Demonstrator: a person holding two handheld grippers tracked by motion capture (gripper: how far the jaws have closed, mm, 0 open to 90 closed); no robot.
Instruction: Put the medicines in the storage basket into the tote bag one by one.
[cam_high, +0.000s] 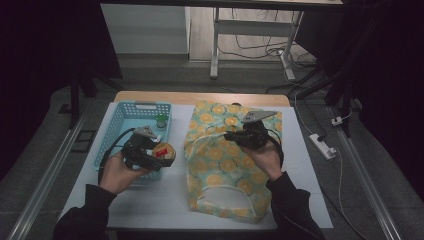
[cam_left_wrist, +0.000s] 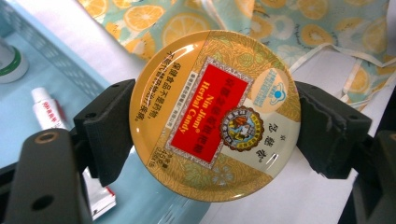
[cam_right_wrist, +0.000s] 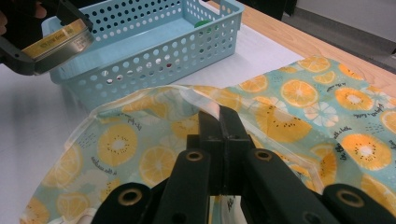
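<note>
Looking down, we see a table (cam_high: 150, 200) under a white cover, its wooden far edge bare, in a dim room with a grey floor. Beyond it stand the white legs of another desk (cam_high: 216, 45) among loose cables, and a power strip (cam_high: 322, 145) lies on the floor at the right. On the left sits a blue basket (cam_high: 116, 120); our left gripper (cam_left_wrist: 212, 121) holds a round candy tin (cam_left_wrist: 215, 114) clamped between its jaws, just above the basket's near right corner. To the right lies an orange-print bag (cam_high: 220, 165). Our right gripper (cam_right_wrist: 219, 122) has its jaws clenched on the bag's rim, lifting it.
</note>
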